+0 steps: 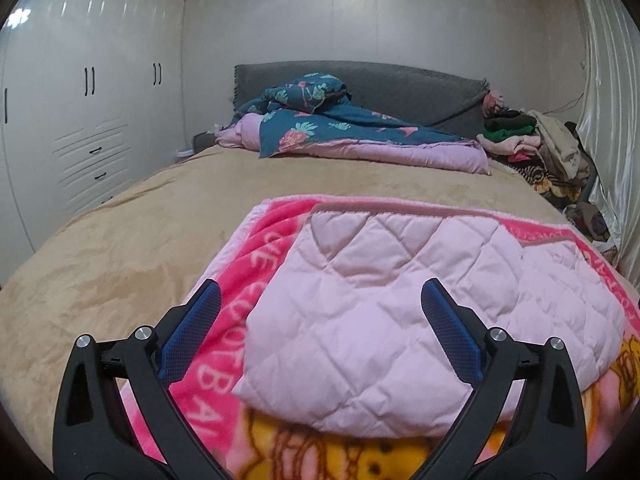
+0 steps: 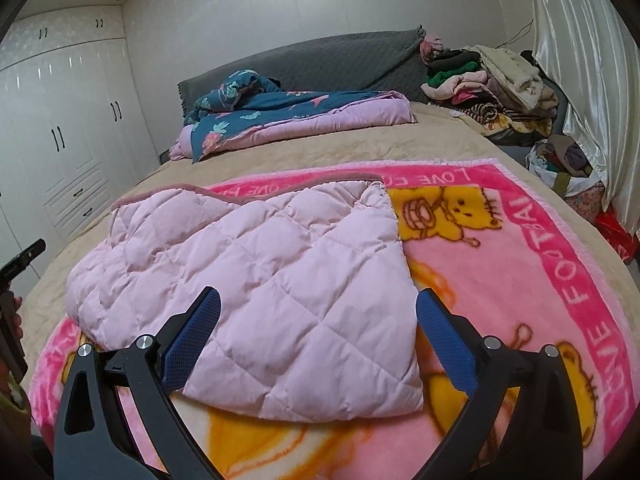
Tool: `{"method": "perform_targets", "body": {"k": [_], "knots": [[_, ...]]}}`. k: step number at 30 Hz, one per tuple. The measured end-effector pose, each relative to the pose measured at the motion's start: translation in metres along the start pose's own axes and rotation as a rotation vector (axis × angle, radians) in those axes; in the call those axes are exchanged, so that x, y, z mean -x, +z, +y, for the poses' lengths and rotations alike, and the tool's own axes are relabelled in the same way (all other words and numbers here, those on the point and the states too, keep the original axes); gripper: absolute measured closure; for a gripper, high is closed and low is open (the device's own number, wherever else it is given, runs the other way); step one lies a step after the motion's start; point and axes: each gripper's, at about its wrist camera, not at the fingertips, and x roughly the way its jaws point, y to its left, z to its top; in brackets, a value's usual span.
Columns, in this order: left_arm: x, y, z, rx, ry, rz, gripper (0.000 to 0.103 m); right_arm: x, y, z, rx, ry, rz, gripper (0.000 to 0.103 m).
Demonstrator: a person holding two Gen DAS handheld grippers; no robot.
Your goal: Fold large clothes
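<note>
Grippers nearest the lens in both wrist views. Left gripper (image 1: 320,300): blue pads spread wide, nothing pinched, poised above the near edge of the pink quilted garment (image 1: 380,312). Right gripper (image 2: 318,300): pads likewise wide apart, gripping nothing, over the garment's near right corner. Garment lies folded into a rough rectangle, darker pink trim along its far edge, resting on a pink cartoon blanket (image 2: 520,264) with yellow bear figures and white lettering on a hot-pink border. Garment sits toward the blanket's left side; the bears and right border stay uncovered. Blanket spread over a tan bedspread (image 1: 120,248) that covers the whole bed. At the left edge of the right wrist view, part of the other gripper's black frame, with a hand on it. Farther back, near the grey headboard (image 1: 380,80), a rumpled teal floral quilt (image 1: 320,120) with lilac lining. Beside it, at the bed's far right corner, a heap of mixed clothes (image 2: 492,80). White wardrobe (image 1: 92,100) with black handles along the left wall; pale shiny curtain (image 2: 580,60) on the right.
</note>
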Motion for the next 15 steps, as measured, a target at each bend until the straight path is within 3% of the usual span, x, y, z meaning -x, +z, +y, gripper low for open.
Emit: {"method": "perform_targets", "body": {"k": [15], "knots": [[-0.005, -0.043, 0.019, 0.001, 0.013, 0.094, 0.01, 0.013, -0.024, -0.005, 0.016, -0.043, 0.017, 0.005]]}}
